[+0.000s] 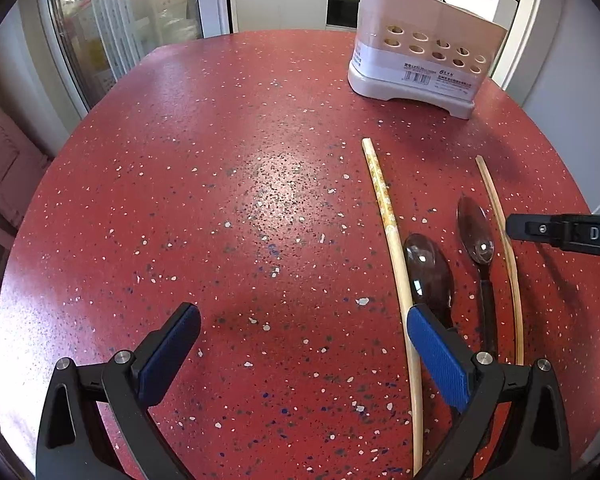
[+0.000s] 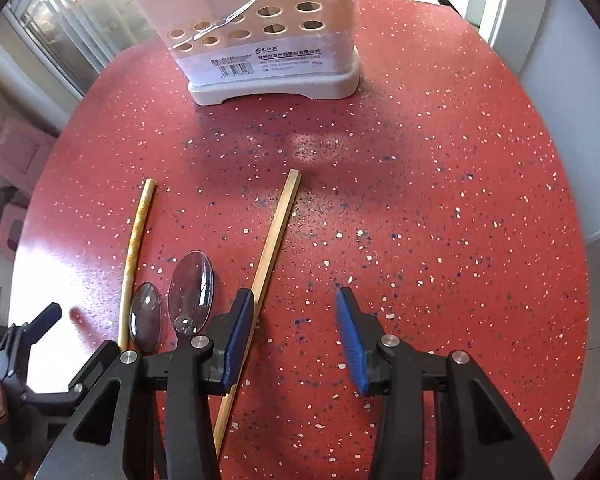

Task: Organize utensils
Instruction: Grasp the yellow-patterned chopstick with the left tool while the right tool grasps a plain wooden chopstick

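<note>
Two chopsticks and two clear plastic spoons lie side by side on the red speckled table (image 1: pixel 220 200). In the left wrist view a patterned chopstick (image 1: pixel 392 236), a large spoon (image 1: pixel 428 268), a small spoon (image 1: pixel 476 236) and a plain chopstick (image 1: pixel 500 232) lie to the right. My left gripper (image 1: pixel 304 344) is open and empty, its right finger over the large spoon. In the right wrist view the plain chopstick (image 2: pixel 268 264), one spoon (image 2: pixel 192 292), the other spoon (image 2: pixel 144 320) and the patterned chopstick (image 2: pixel 136 248) show. My right gripper (image 2: pixel 296 336) is open and empty beside the plain chopstick.
A white utensil holder (image 1: pixel 420 52) with round holes stands at the far side of the table, also in the right wrist view (image 2: pixel 268 40), holding a spoon and chopsticks. The right gripper's finger (image 1: pixel 560 232) enters the left view. Glass doors and walls surround the table.
</note>
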### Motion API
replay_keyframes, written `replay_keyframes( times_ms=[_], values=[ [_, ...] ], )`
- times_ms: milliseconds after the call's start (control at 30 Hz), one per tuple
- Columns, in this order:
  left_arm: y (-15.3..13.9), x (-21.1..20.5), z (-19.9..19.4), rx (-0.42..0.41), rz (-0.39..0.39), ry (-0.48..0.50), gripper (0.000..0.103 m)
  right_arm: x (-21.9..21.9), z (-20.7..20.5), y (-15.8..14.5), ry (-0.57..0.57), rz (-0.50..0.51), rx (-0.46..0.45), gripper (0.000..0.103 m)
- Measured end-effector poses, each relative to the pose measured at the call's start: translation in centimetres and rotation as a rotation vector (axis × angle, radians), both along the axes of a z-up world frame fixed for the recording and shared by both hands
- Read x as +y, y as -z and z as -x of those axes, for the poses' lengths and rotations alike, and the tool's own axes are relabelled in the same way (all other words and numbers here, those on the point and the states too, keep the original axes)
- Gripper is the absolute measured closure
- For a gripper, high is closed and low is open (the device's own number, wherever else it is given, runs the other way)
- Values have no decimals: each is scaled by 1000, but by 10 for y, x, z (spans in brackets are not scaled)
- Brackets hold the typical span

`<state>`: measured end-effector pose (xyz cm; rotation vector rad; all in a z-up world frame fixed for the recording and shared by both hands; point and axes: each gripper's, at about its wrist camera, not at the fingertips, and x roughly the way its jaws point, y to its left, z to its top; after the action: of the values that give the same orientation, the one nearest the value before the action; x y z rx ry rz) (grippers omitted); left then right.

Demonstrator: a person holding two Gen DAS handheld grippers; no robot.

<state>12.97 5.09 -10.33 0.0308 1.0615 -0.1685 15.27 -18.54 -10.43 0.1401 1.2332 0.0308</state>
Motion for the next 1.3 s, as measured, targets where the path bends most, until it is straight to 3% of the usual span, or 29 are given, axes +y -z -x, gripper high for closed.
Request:
replay_keyframes(
  times_ms=[167, 233, 300, 433, 600, 733, 900, 1300],
  values=[
    [3, -4, -3, 16, 9, -10, 0, 14, -3, 0, -45, 59, -11, 59],
    [4, -6, -5, 14, -10, -13, 0, 18, -1, 0, -70, 109, -10, 75],
    [5, -7, -8, 11, -21, -13, 0, 17, -3, 2, -100, 122, -19, 84],
    [7, -7, -14, 7, -34, -8, 0, 2, 3, 0, -134, 118, -22, 94],
    [7, -10, -28, 21, -37, -6, 0, -13, 4, -5, -165, 53, -24, 93],
    [7, -12, -37, 39, -39, -15, 0, -35, 2, -20, -118, -20, -12, 83],
    [8, -15, -42, 46, -41, -10, 0, -34, 2, -20, -136, 3, 20, 77],
    [8, -17, -46, 51, -40, -16, 0, -10, -4, -2, -182, 70, 73, 77]
  ],
)
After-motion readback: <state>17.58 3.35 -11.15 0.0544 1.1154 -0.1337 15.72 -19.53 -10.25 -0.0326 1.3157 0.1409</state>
